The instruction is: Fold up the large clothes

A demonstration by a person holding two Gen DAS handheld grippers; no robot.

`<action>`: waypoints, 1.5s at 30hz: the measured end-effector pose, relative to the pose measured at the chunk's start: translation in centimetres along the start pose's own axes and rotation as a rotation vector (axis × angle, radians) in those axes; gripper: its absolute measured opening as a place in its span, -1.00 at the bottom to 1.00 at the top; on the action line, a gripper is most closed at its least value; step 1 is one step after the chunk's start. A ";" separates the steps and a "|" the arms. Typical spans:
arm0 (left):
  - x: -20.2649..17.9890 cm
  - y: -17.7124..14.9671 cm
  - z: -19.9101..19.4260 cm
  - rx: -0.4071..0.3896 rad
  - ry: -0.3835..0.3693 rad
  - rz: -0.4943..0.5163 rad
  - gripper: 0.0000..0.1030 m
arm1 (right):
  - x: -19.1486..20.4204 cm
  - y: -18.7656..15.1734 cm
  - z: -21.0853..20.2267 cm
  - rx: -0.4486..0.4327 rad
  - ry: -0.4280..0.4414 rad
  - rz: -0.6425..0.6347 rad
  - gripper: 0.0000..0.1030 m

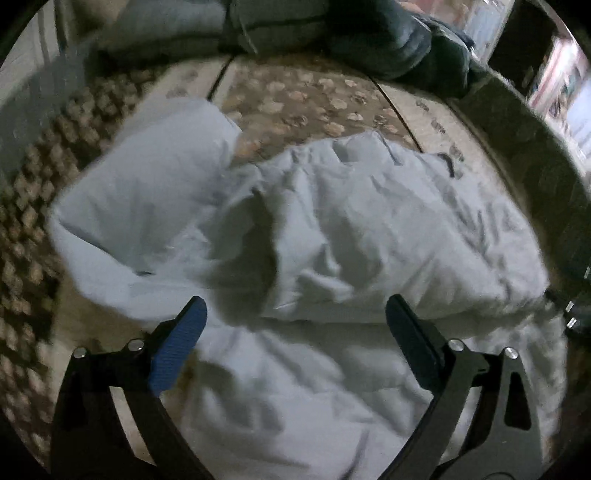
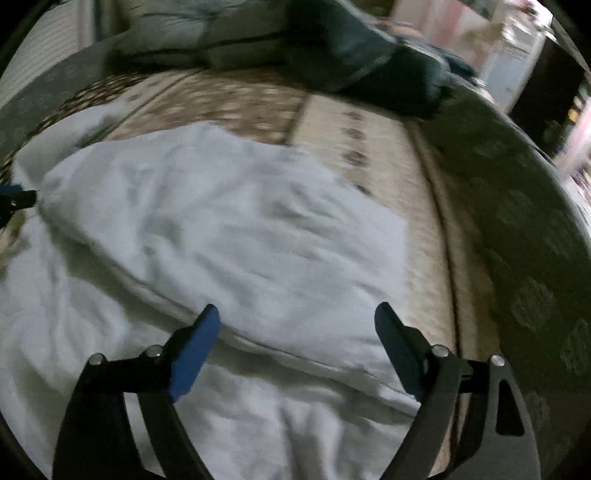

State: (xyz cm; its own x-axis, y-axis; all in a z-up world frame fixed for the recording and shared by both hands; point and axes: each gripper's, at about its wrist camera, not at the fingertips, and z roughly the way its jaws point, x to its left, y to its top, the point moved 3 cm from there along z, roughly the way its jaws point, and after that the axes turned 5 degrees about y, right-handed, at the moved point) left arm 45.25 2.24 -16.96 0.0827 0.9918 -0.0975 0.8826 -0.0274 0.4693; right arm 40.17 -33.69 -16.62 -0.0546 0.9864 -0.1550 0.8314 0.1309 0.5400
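A large white garment lies crumpled and partly folded on a patterned bed cover. It also shows in the right wrist view, with one layer folded over another. My left gripper is open and empty, just above the garment's near folded edge. My right gripper is open and empty, hovering over the folded edge on the garment's right side. The left gripper's tip shows at the far left of the right wrist view.
Dark and grey pillows or bedding are piled at the head of the bed, also seen in the right wrist view. A dark blanket edge runs along the bed's right side. Shelves stand at the far right.
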 end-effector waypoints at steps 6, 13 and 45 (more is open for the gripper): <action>-2.1 2.3 4.8 0.130 0.017 0.001 0.09 | -4.9 -2.7 0.4 -0.028 0.027 0.114 0.86; -1.9 2.2 5.9 0.167 0.129 0.022 -0.86 | -7.6 -5.6 1.5 -0.020 0.038 0.188 0.86; -10.4 4.9 9.0 0.148 0.157 0.049 0.94 | 2.2 7.0 11.2 -0.068 0.049 0.263 0.96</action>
State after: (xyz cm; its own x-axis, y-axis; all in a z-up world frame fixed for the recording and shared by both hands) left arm 52.92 -9.36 -21.56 0.0648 0.9958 0.0652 0.9384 -0.0830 0.3353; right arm 52.03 -31.71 -22.41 0.1302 0.9908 0.0375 0.7814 -0.1258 0.6113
